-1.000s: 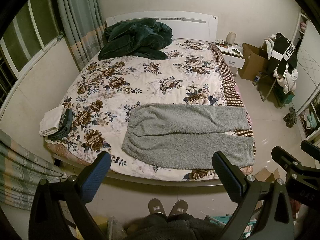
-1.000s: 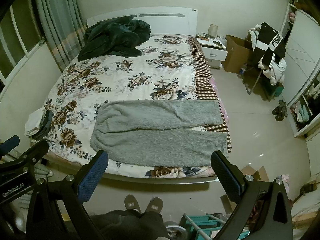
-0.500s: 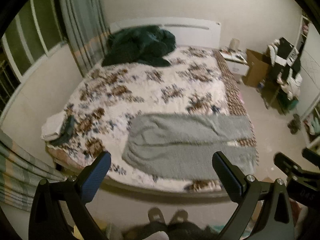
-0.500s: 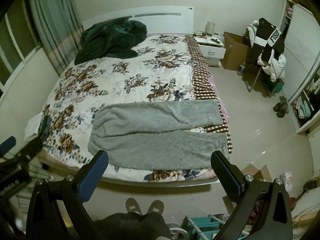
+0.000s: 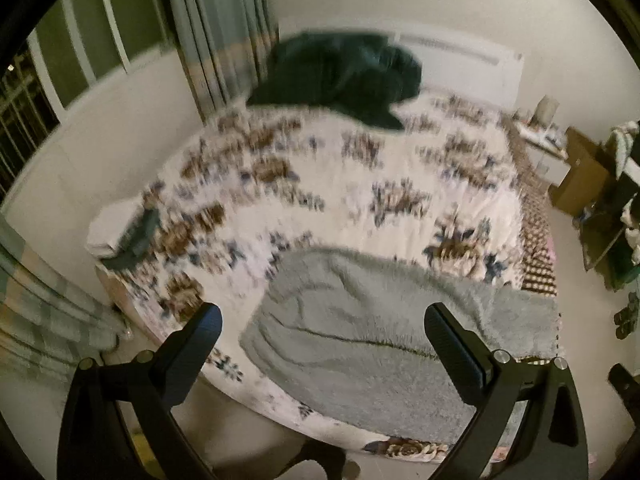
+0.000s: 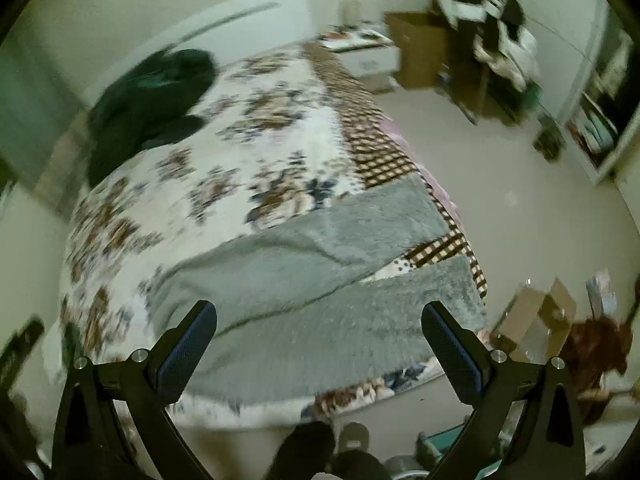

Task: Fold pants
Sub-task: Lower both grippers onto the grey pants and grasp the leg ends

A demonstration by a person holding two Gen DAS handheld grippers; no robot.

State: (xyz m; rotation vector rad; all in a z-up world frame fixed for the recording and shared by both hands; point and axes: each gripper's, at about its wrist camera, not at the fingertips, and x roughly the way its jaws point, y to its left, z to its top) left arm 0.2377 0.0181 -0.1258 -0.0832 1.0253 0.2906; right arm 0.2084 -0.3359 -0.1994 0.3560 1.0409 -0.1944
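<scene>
Grey fleece pants [image 5: 360, 332] lie flat on the near part of the floral bedspread [image 5: 320, 184], waist to the left, both legs running right to the bed's edge. They also show in the right wrist view [image 6: 320, 300]. My left gripper [image 5: 322, 344] is open and empty, held above the waist end. My right gripper [image 6: 318, 340] is open and empty, held above the near leg. Both views are blurred by motion.
A dark green blanket [image 5: 340, 76] is heaped at the headboard. Folded clothes [image 5: 120, 232] sit at the bed's left edge. A nightstand [image 6: 368, 56], cardboard boxes [image 6: 532, 320] and a clothes-laden chair [image 6: 492, 44] stand on the floor to the right.
Both grippers have moved forward and down toward the bed, so the pants look larger. The left view swung left, the right view tilted right. Both stay open.
</scene>
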